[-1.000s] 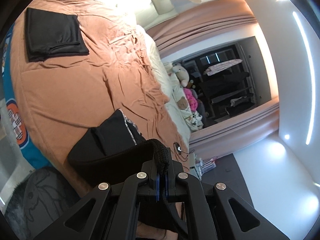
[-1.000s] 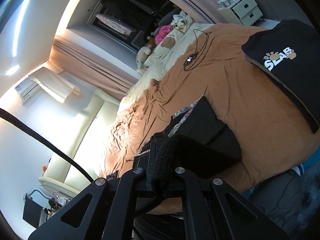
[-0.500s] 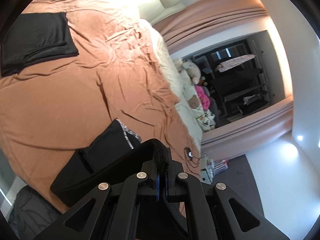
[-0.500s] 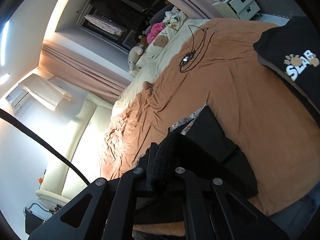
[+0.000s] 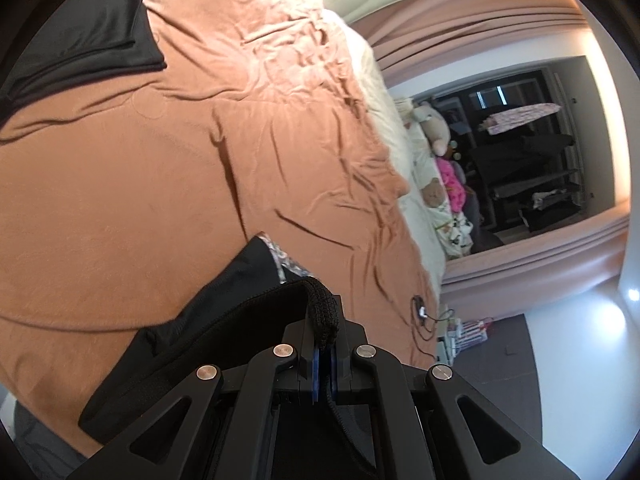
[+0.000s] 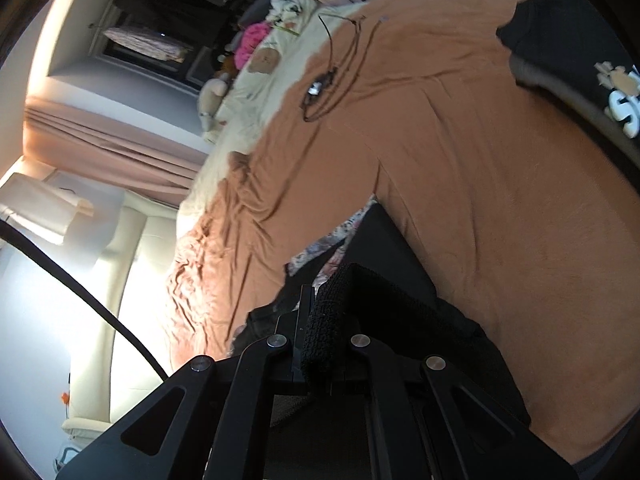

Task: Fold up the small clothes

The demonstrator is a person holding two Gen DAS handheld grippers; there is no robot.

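Note:
A small black garment (image 5: 224, 320) with a ribbed knit waistband and a patterned lining lies on the brown bedspread (image 5: 160, 168). My left gripper (image 5: 325, 344) is shut on one end of the waistband. My right gripper (image 6: 320, 344) is shut on the other end; the garment (image 6: 400, 280) hangs from it down onto the bed. The garment's near part is hidden behind both grippers.
A folded black garment (image 5: 80, 52) lies at the far left of the bed. A black shirt with white lettering (image 6: 592, 64) lies at the right edge. A black cable with a small device (image 6: 328, 76) rests on the bedspread. Stuffed toys (image 5: 436, 132) sit by the pillows.
Both grippers have moved forward over the bed, carrying the waistband with them. The bed's edge and the floor have dropped out of view.

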